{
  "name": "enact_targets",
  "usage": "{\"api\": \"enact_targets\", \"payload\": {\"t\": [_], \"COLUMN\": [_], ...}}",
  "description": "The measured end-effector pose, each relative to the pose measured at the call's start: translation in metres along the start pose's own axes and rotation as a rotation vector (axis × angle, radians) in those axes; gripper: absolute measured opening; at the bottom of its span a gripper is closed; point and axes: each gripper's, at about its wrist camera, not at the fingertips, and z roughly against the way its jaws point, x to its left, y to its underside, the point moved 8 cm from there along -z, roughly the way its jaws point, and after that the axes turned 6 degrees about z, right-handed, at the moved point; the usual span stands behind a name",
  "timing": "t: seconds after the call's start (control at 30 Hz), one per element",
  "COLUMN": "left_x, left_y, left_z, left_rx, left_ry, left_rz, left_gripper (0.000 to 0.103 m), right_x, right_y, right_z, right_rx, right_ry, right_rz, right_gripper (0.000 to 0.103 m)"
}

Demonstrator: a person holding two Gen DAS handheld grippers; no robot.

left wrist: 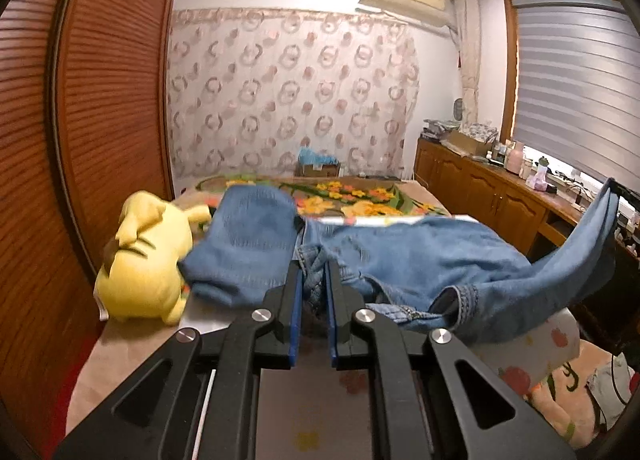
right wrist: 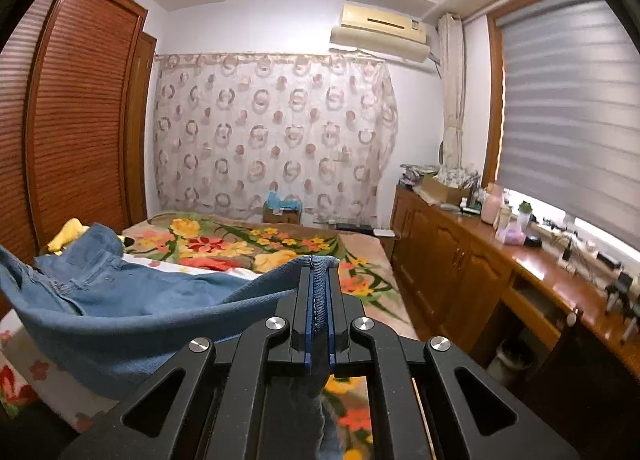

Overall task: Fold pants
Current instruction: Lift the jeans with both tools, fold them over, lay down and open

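Sagging limply between both holds above the bed (left wrist: pixel 420 200), the jeans (left wrist: pixel 400 256) are hanging heavy and floppy, the left gripper (left wrist: pixel 314 272) pinching the bunched waistband, the right gripper (right wrist: pixel 319 280) clamping a hem.

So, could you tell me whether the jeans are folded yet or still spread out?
Not folded yet: the jeans lie rumpled across the bed, with both the left gripper and the right gripper clamped on denim.
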Motion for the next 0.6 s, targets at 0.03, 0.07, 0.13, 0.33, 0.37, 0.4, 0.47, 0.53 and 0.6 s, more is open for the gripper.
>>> {"api": "enact_targets", "payload": {"t": [0.03, 0.07, 0.13, 0.33, 0.37, 0.4, 0.47, 0.53, 0.6], "left_x": [-0.001, -0.003, -0.007, -0.006, -0.005, -0.005, -0.006, -0.007, -0.011], "left_y": [-0.005, -0.01, -0.017, -0.012, -0.012, -0.013, -0.018, -0.029, -0.041], "left_z": [-0.006, -0.012, -0.028, -0.082, -0.09, -0.095, -0.107, -0.121, -0.135], "left_rx": [-0.006, -0.01, -0.01, 0.049, 0.052, 0.054, 0.063, 0.062, 0.057], "left_ry": [-0.004, -0.007, -0.015, -0.014, -0.021, -0.027, -0.034, -0.037, -0.04], "left_rz": [-0.009, -0.019, -0.043, -0.045, -0.044, -0.042, -0.04, -0.031, -0.03], "left_gripper": [0.011, 0.011, 0.011, 0.011, 0.011, 0.011, 0.011, 0.011, 0.011], "right_x": [0.003, 0.005, 0.008, 0.018, 0.019, 0.02, 0.019, 0.016, 0.012], "right_y": [0.001, 0.004, 0.01, 0.044, 0.049, 0.053, 0.052, 0.046, 0.035], "right_z": [-0.008, -0.019, -0.038, -0.093, -0.098, -0.104, -0.112, -0.116, -0.12], "right_rx": [0.005, 0.014, 0.034, 0.13, 0.139, 0.147, 0.15, 0.142, 0.129], "right_ry": [0.004, 0.012, 0.019, 0.011, 0.009, 0.01, 0.016, 0.021, 0.028], "right_rz": [0.008, 0.019, 0.03, 0.004, 0.0, -0.002, -0.003, -0.02, -0.027], "right_gripper": [0.005, 0.005, 0.005, 0.005, 0.005, 0.005, 0.005, 0.005, 0.005]}}
